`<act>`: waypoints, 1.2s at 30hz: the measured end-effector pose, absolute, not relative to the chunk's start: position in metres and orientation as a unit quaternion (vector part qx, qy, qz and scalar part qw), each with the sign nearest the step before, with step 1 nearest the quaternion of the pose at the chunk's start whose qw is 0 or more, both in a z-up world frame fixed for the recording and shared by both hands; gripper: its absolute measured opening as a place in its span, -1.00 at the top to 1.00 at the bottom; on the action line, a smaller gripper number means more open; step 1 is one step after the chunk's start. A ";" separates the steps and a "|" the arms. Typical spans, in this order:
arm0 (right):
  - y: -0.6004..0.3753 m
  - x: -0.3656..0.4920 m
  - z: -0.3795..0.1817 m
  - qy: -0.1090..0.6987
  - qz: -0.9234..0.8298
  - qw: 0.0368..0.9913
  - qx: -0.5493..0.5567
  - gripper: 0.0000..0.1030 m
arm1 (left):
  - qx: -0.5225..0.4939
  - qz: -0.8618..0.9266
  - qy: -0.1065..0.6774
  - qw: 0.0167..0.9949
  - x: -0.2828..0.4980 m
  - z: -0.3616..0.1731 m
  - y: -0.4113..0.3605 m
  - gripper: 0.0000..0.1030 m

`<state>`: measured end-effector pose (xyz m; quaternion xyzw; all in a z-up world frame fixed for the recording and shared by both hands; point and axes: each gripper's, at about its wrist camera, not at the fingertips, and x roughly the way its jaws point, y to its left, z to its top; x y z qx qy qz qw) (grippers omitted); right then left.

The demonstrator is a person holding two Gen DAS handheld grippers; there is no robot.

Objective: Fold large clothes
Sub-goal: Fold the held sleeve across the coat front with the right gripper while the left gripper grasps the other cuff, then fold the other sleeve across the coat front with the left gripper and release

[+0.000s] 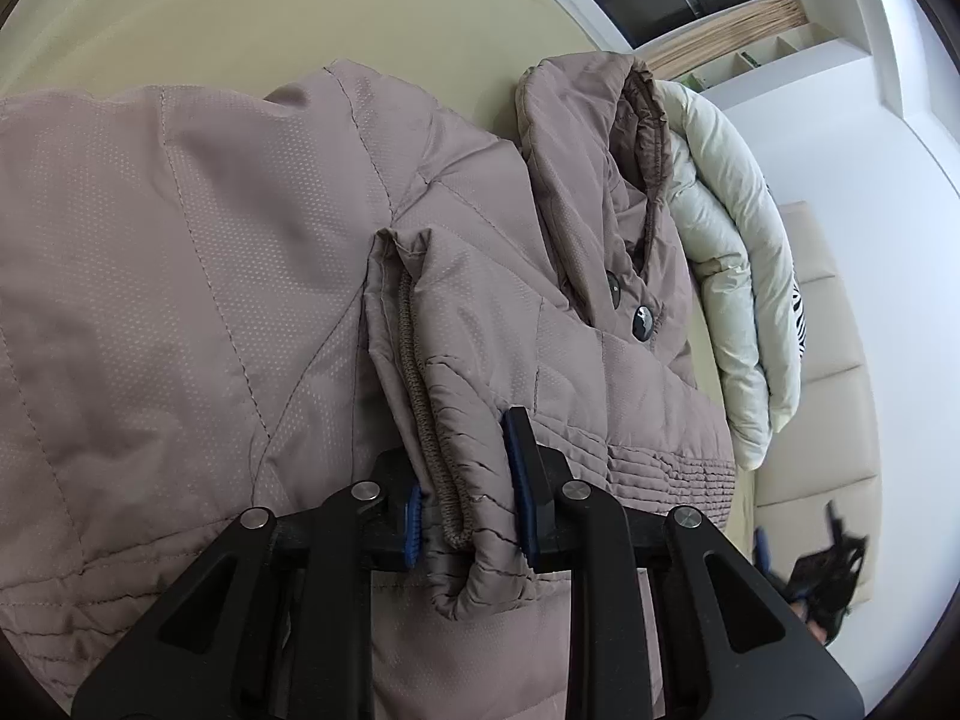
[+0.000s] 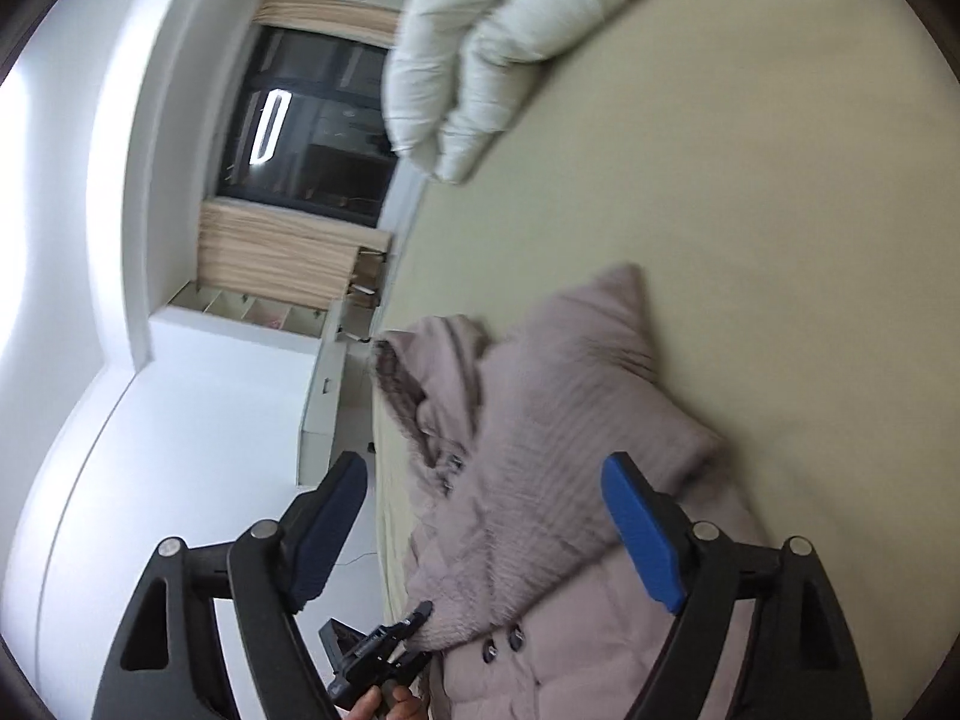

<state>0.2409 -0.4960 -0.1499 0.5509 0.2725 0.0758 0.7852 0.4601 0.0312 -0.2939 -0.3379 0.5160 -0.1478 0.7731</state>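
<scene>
Sleeve cuff [image 1: 456, 420] in left claw [image 1: 465, 480]

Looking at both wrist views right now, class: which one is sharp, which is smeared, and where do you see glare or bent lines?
Left wrist view: sharp, the jacket's stitching crisp around the cuff in the left gripper. Right wrist view: motion-smeared jacket, glare bleaching the wall, a light reflected in the dark window. Both: fisheye curving at the edges.
</scene>
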 end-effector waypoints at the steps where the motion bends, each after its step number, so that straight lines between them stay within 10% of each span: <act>1: -0.491 0.255 -0.145 0.269 0.096 0.789 0.543 -0.73 | -0.338 -0.149 0.516 0.773 0.458 -0.294 0.033 0.56; 6: -0.481 0.316 -0.184 0.313 0.070 0.783 0.534 -0.74 | -0.347 -0.163 0.514 0.767 0.458 -0.298 0.040 0.53; 12: -0.489 0.326 -0.227 0.343 0.043 0.784 0.515 -0.29 | -0.348 -0.158 0.505 0.774 0.454 -0.284 0.058 0.51; 21: -0.477 0.336 -0.180 0.329 0.021 0.819 0.469 -1.00 | -0.332 -0.090 0.451 0.823 0.415 -0.247 0.102 0.51; 28: -0.456 0.343 -0.185 0.378 -0.004 0.840 0.390 -0.98 | -0.343 -0.038 0.428 0.835 0.306 -0.229 0.170 0.49; 32: -0.445 0.275 -0.144 0.304 0.045 0.842 0.442 -1.00 | -0.393 0.032 0.399 0.828 0.212 -0.231 0.231 -0.45; 36: -0.409 0.217 -0.142 0.316 0.089 0.828 0.455 -1.00 | -0.471 0.103 0.352 0.802 0.121 -0.236 0.287 -0.66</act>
